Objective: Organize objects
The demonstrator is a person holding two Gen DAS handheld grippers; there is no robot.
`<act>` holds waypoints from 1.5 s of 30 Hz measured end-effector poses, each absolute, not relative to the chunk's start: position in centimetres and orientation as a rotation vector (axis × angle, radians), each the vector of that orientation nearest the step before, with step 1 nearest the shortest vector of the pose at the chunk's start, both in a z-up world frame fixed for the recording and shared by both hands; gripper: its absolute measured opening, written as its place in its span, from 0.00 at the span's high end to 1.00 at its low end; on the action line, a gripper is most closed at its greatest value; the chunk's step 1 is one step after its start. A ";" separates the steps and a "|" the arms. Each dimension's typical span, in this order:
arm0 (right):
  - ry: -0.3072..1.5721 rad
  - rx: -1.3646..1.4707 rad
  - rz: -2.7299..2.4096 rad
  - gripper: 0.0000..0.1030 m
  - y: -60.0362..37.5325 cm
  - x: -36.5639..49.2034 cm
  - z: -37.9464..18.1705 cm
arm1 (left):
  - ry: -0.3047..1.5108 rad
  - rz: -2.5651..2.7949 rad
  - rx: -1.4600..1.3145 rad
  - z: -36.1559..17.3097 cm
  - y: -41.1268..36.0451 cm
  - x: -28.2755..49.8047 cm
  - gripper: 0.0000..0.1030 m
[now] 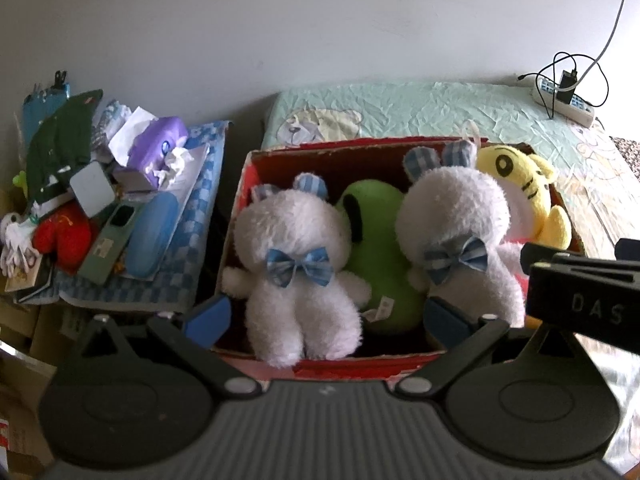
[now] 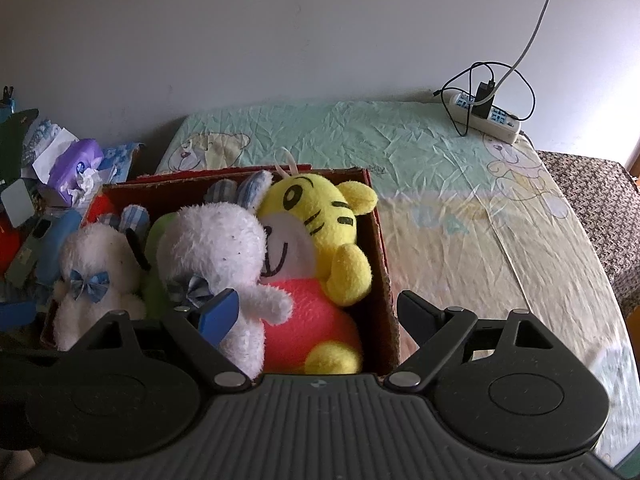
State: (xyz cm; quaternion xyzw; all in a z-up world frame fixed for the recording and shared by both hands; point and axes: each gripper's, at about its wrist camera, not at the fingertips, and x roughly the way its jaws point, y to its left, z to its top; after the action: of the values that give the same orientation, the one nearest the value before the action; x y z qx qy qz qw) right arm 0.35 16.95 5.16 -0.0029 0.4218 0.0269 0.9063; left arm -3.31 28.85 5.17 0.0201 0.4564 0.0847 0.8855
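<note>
A red cardboard box [image 1: 360,148] [image 2: 380,216] on the bed holds several plush toys: two white bears with blue bows [image 1: 296,256] [image 1: 456,232], a green plush [image 1: 372,220] between them, and a yellow tiger in a pink outfit [image 2: 316,224] at the right end. My left gripper [image 1: 326,316] is open and empty, its fingers on either side of the left white bear and the green plush. My right gripper [image 2: 318,314] is open and empty over the box's right end, its left finger by the right bear's arm [image 2: 268,300], its right finger outside the box wall.
A cluttered stand left of the box carries a purple tissue pack [image 1: 160,144], a blue case [image 1: 152,232], a red item [image 1: 64,232] and papers. A power strip with cables [image 2: 488,116] lies at the bed's far corner. The pale green bedsheet [image 2: 460,200] stretches right of the box.
</note>
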 end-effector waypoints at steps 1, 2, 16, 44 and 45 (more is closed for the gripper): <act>0.872 -0.013 0.053 0.14 17.1 0.4 5.1 | 0.950 0.175 0.042 5.1 29.0 -3.3 0.00; 0.873 -0.019 0.051 0.14 17.2 0.4 5.1 | 0.950 0.171 0.041 5.1 29.1 -3.3 0.00; 0.871 0.045 0.040 0.14 16.4 0.4 5.2 | 0.949 0.162 0.047 4.9 29.0 -3.1 0.00; 0.896 0.027 0.061 0.14 16.5 1.4 4.7 | 0.942 0.150 0.050 4.8 28.3 -1.9 0.01; 0.894 0.025 0.060 0.14 16.5 1.4 4.7 | 0.944 0.150 0.049 4.7 28.3 -1.9 0.02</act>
State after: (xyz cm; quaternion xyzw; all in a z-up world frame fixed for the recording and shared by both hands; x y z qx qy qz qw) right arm 1.42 16.53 4.67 0.0121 0.4320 0.0290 0.9013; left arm -1.86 28.34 4.72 0.0236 0.4541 0.0720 0.8877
